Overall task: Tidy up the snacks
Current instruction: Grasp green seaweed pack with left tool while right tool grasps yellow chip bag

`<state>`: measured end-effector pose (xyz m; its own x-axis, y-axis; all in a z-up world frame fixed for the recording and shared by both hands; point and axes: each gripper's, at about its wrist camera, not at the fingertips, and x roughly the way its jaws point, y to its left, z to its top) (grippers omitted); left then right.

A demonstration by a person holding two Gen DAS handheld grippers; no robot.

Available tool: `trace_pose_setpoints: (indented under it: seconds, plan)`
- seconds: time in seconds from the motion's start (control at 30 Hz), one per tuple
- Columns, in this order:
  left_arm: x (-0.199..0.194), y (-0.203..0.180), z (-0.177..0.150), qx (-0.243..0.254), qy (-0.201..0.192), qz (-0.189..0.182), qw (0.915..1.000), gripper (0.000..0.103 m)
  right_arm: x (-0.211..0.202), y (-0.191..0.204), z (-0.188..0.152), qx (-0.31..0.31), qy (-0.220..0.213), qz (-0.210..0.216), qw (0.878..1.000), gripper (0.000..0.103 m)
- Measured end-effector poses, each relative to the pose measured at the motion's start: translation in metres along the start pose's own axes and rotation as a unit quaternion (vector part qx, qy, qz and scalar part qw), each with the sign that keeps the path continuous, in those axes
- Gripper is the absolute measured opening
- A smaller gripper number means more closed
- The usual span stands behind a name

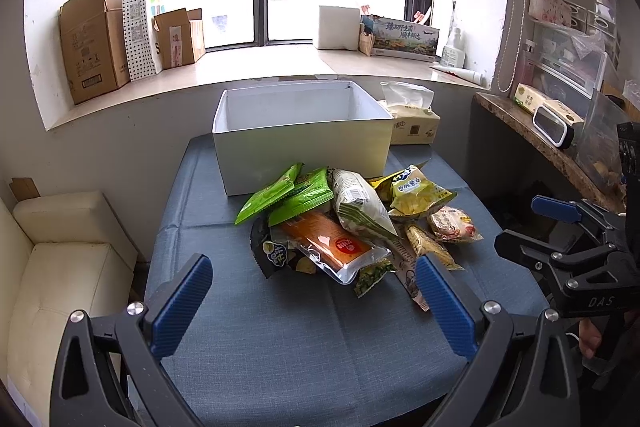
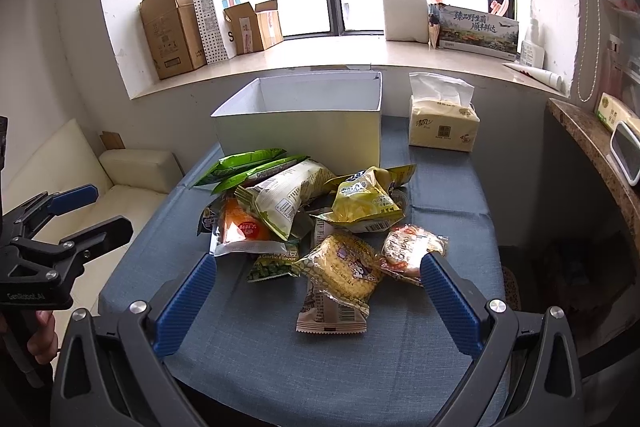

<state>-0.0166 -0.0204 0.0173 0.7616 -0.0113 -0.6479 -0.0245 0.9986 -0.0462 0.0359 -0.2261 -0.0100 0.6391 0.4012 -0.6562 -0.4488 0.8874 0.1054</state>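
Observation:
A pile of snack packets lies on the blue table (image 1: 280, 339) in front of an open white box (image 1: 300, 131), which also shows in the right wrist view (image 2: 304, 119). The pile holds green packets (image 1: 288, 193), an orange clear-edged packet (image 1: 332, 243), a white packet (image 1: 360, 203), a yellow chip bag (image 1: 416, 193) and a corn-print packet (image 2: 340, 271). My left gripper (image 1: 314, 277) is open and empty, short of the pile. My right gripper (image 2: 318, 281) is open and empty, its fingers either side of the corn-print packet, above it.
A tissue pack (image 2: 442, 123) stands right of the box. A cream sofa (image 1: 52, 267) is left of the table. A stone shelf (image 1: 540, 131) with small items is at the right. Cardboard boxes (image 1: 94, 43) stand on the windowsill.

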Motion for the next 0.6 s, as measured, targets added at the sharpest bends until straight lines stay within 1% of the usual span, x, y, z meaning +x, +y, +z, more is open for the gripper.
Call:
trace_pose_setpoints:
  seconds: [0.1,0.2,0.27,0.37,0.5,0.53,0.6]
  plan:
    - [0.002,0.001,-0.001,-0.001,0.002,0.001,1.0,0.103,0.013,-0.008,0.006,0.006,0.005,0.0,1.0,0.103]
    - [0.005,0.002,-0.002,-0.003,0.005,0.001,1.0,0.103,0.038,-0.02,0.021,0.018,0.013,-0.003,1.0,0.103]
    - [0.007,0.003,-0.003,-0.005,0.007,0.001,1.0,0.103,0.061,-0.032,0.033,0.029,0.025,-0.002,0.999,0.103]
    - [0.012,0.006,-0.006,-0.009,0.012,0.003,0.9999,0.103,0.101,-0.045,0.045,0.032,0.053,-0.019,0.998,0.103]
    - [0.019,0.014,-0.009,-0.018,0.021,0.004,0.9996,0.103,0.148,-0.053,0.052,0.028,0.085,-0.022,0.996,0.103]
    - [0.02,0.016,-0.01,-0.02,0.023,0.005,0.9995,0.103,0.158,-0.054,0.052,0.029,0.095,-0.024,0.995,0.101]
    - [0.023,0.021,-0.011,-0.025,0.025,0.007,0.9993,0.103,0.177,-0.054,0.05,0.027,0.118,-0.025,0.992,0.091]
